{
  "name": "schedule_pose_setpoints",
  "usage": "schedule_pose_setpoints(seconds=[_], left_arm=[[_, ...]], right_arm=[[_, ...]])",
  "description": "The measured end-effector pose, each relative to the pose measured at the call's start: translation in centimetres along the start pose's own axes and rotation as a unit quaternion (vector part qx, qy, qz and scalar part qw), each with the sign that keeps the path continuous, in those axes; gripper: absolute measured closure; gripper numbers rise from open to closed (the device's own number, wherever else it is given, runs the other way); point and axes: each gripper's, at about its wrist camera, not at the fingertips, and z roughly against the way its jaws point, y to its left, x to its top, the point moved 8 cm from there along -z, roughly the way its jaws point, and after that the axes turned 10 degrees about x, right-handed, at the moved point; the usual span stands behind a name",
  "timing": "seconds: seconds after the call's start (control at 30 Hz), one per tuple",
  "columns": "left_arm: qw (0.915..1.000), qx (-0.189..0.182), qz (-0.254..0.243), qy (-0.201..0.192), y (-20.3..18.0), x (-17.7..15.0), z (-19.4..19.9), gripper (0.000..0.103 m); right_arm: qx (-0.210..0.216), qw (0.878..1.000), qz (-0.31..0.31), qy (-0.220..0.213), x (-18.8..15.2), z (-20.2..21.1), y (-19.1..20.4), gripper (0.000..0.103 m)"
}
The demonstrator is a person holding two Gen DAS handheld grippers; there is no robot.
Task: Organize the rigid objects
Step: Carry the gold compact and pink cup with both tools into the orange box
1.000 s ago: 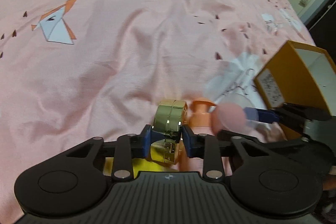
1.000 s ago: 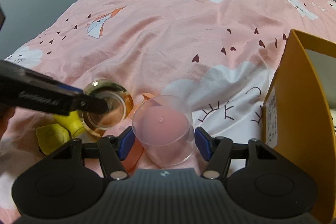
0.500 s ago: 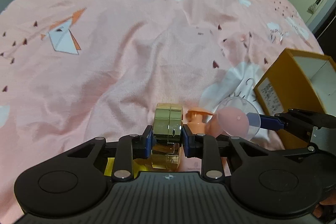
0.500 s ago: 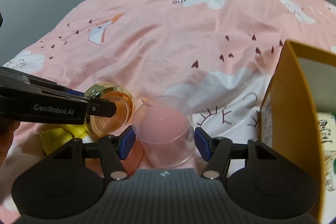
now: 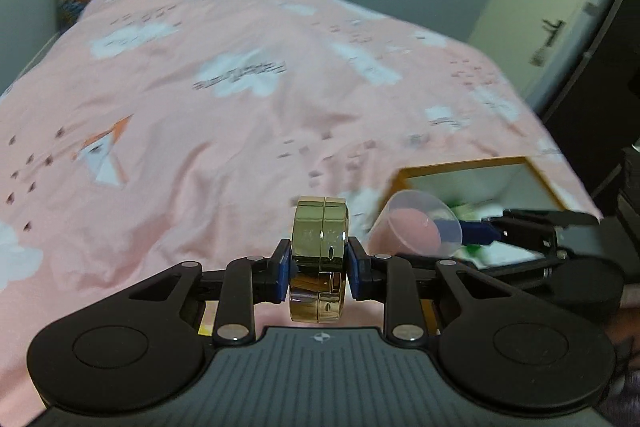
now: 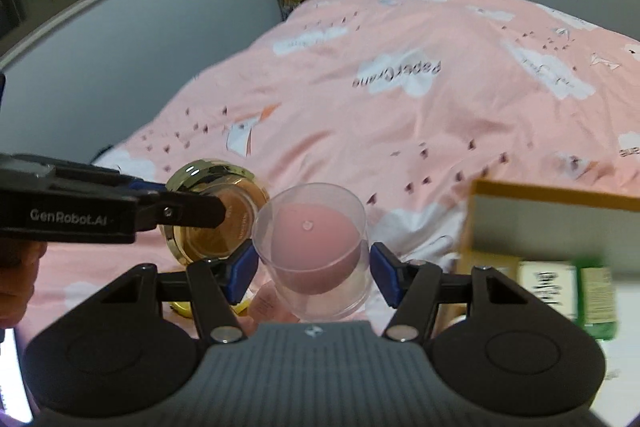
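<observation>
Left claw (image 5: pixel 319 269) clamped on gold jar (image 5: pixel 320 259), held on edge. Right claw (image 6: pixel 312 267) part-open, gripping clear cup (image 6: pixel 316 247). Both clear of bed (image 5: pixel 200 131), likely bound for yellow box (image 6: pixel 552 195) at 3 o'clock.

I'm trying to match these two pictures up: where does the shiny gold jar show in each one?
Left wrist view: the gold jar sits bottom centre, on edge, clamped in the left tool.
Right wrist view: it shows at middle left, beside the clear cup held in the right tool.
Shared landmark: the yellow box on the pink bedspread.
</observation>
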Motion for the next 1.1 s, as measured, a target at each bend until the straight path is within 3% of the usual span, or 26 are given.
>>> schedule_pose_setpoints(seconds=[0.17, 0.4, 0.6, 0.83, 1.0, 1.1], left_arm=[[0.9978, -0.047, -0.047, -0.002, -5.8, 0.8, 0.6, 0.072], [0.9871, -0.106, -0.112, 0.045, -14.3, 0.5, -2.9, 0.072], [0.9742, -0.097, -0.155, 0.133, -18.3, -2.0, -8.0, 0.072], [0.9581, -0.068, -0.18, 0.212, -19.1, -4.6, -12.2, 0.072], [0.9492, -0.048, -0.213, 0.226, -20.0, -4.9, -13.1, 0.072], [0.9347, -0.049, -0.248, 0.25, -21.3, -5.2, -13.5, 0.072]], right_arm=[[-0.034, 0.999, -0.009, -0.001, 0.4, 5.4, -3.6, 0.042], [-0.088, 0.994, -0.059, 0.031, -2.1, 10.0, -11.1, 0.042], [-0.111, 0.988, -0.086, 0.066, -5.1, 11.1, -15.6, 0.042], [-0.097, 0.987, -0.091, 0.088, -6.6, 10.0, -17.2, 0.042], [-0.089, 0.986, -0.091, 0.104, -6.9, 8.7, -17.6, 0.042], [-0.086, 0.986, -0.096, 0.109, -7.0, 8.2, -18.1, 0.042]])
